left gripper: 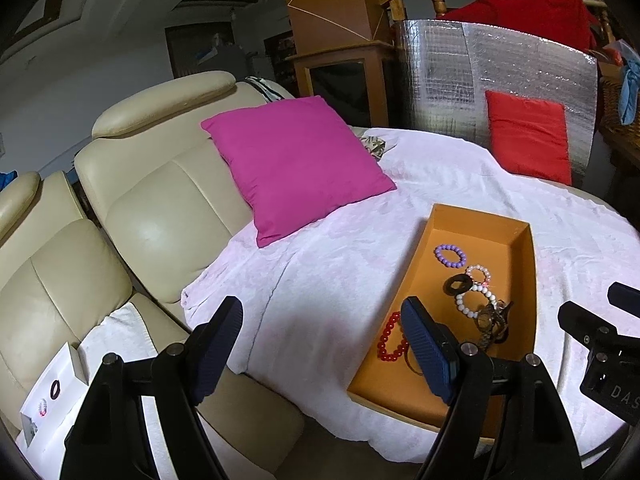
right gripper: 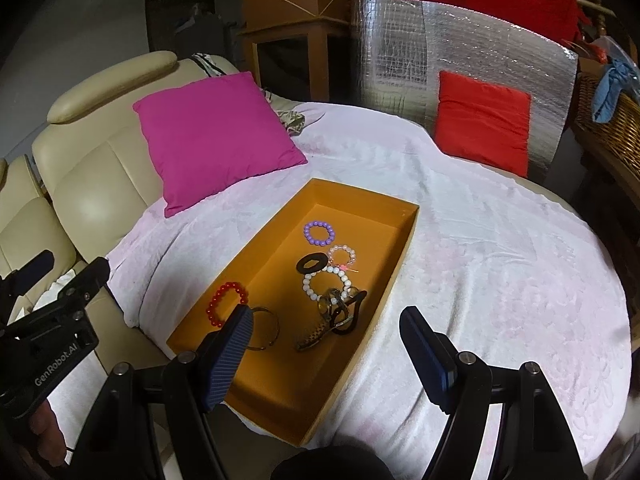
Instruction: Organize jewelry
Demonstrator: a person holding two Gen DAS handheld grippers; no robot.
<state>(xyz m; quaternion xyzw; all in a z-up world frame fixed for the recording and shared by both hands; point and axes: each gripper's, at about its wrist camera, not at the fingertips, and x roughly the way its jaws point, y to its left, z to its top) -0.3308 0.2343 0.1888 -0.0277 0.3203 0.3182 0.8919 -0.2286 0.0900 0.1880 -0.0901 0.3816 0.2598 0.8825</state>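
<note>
An orange box (right gripper: 400,248) (left gripper: 440,224) lies on the white blanket and holds the jewelry. In it are a purple bead bracelet (right gripper: 319,233) (left gripper: 451,255), a pink bead bracelet (right gripper: 341,256), a black ring (right gripper: 312,264), a white bead bracelet (right gripper: 326,285), a red bead bracelet (right gripper: 226,304) (left gripper: 390,338), a thin bangle (right gripper: 264,330) and a watch with a black band (right gripper: 336,316). My left gripper (left gripper: 322,344) is open and empty, left of the box. My right gripper (right gripper: 326,344) is open and empty above the box's near end.
A white blanket (right gripper: 500,260) covers the surface. A magenta pillow (right gripper: 216,136) leans on the cream sofa (left gripper: 152,208). A red pillow (right gripper: 484,120) stands against a silver foil panel (right gripper: 400,48). A white card (left gripper: 52,396) with rings lies on the sofa seat.
</note>
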